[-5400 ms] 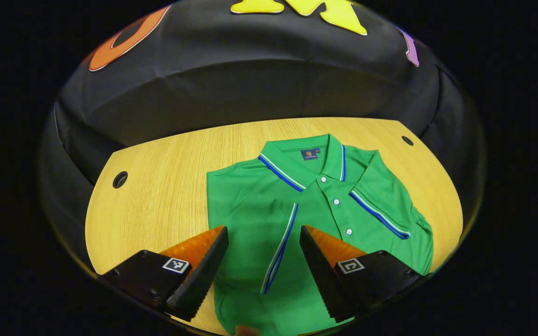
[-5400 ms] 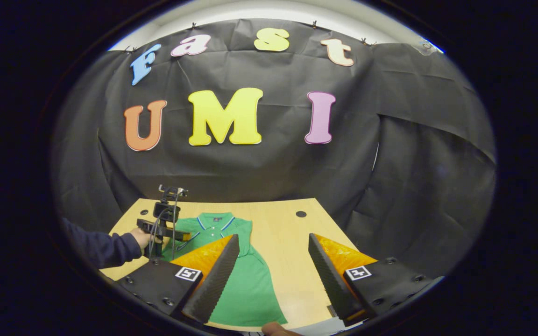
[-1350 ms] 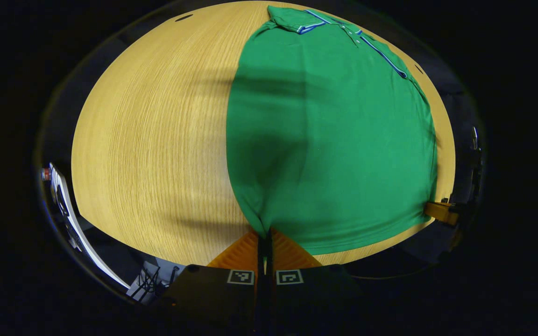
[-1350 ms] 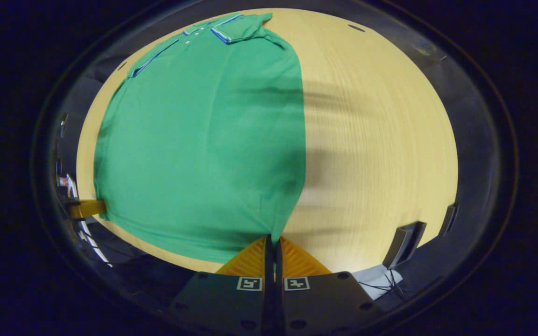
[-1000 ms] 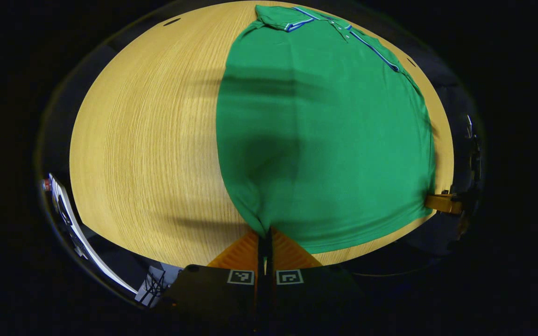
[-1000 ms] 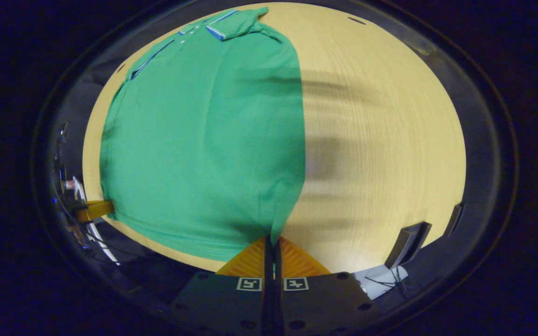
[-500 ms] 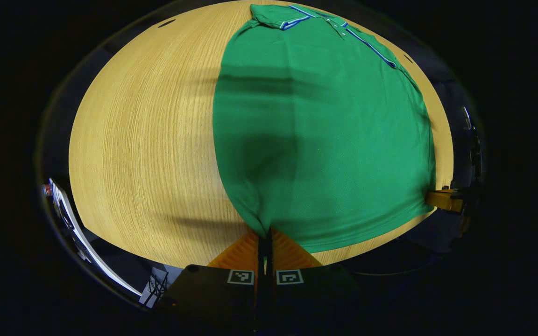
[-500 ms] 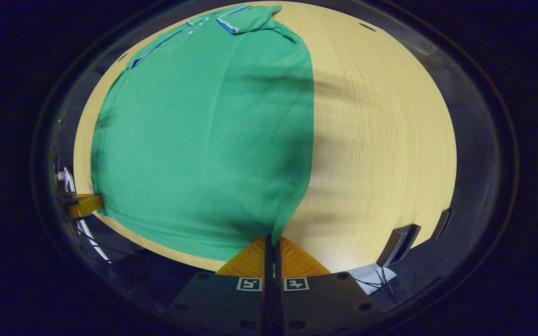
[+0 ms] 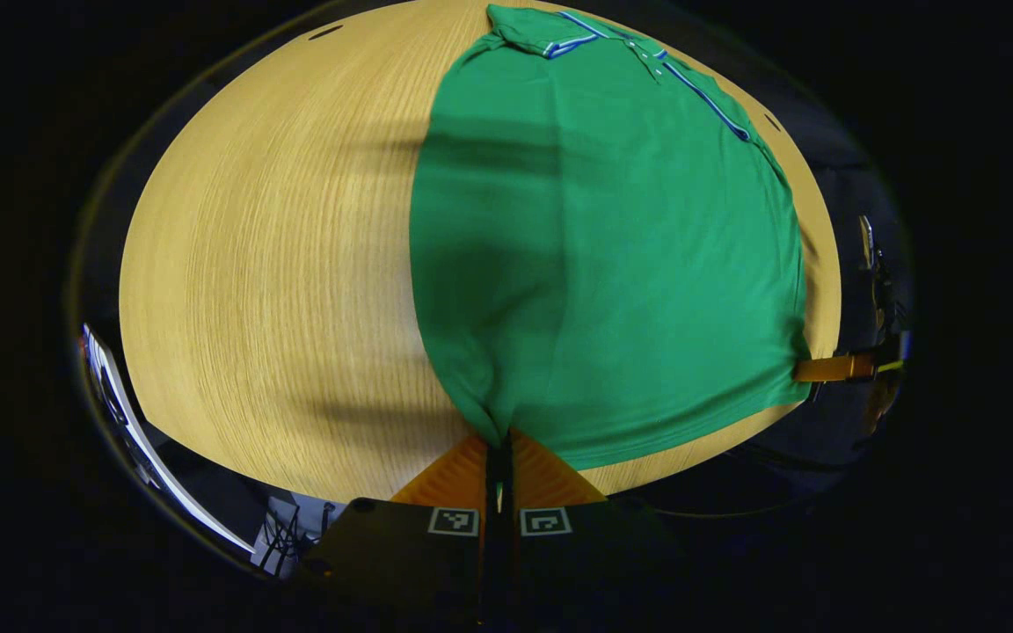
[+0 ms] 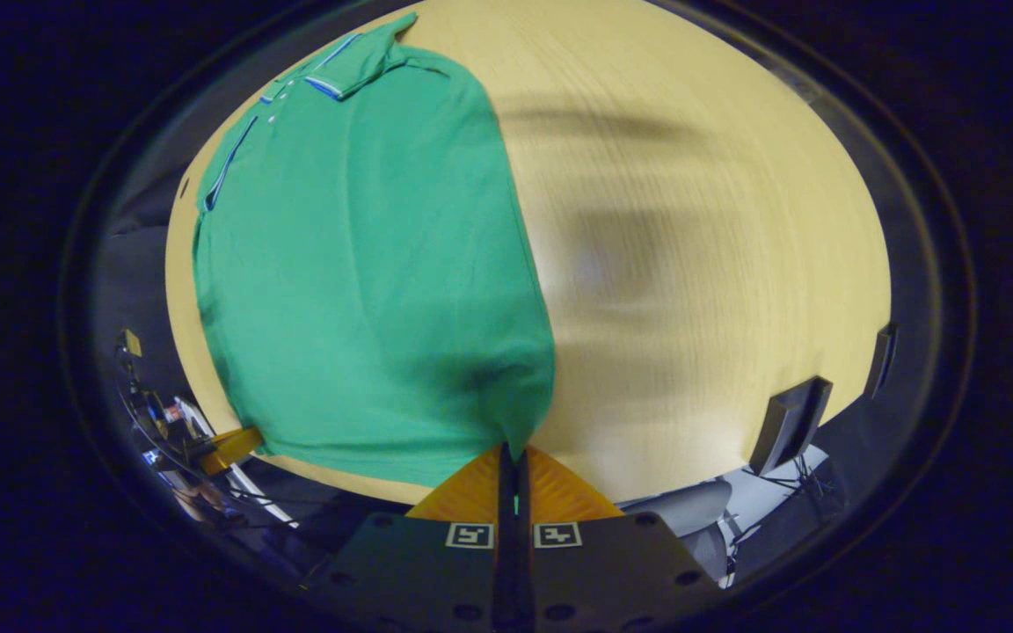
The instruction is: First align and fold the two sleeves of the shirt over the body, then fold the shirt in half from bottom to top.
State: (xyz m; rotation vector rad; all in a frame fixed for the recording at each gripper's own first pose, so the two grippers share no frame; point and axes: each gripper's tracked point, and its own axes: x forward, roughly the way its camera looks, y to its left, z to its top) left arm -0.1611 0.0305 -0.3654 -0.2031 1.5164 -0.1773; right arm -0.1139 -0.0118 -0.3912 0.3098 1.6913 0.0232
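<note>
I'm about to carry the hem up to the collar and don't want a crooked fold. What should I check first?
1. Left hand-held gripper shut on the shirt hem corner: ok.
2. Right hand-held gripper shut on the other hem corner: ok.
3. Hem taut between the corners: ok.
4. Striped sleeve cuff folded over the body: ok; other sleeve: cannot tell.
5. Collar flat on the table: ok.

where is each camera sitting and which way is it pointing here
Left gripper view: rides the left gripper, shut on the shirt hem corner, looking along the table toward the collar.
Right gripper view: rides the right gripper, shut on the other hem corner.
Shared: shirt, table; each shows the other gripper at the far corner.
</note>
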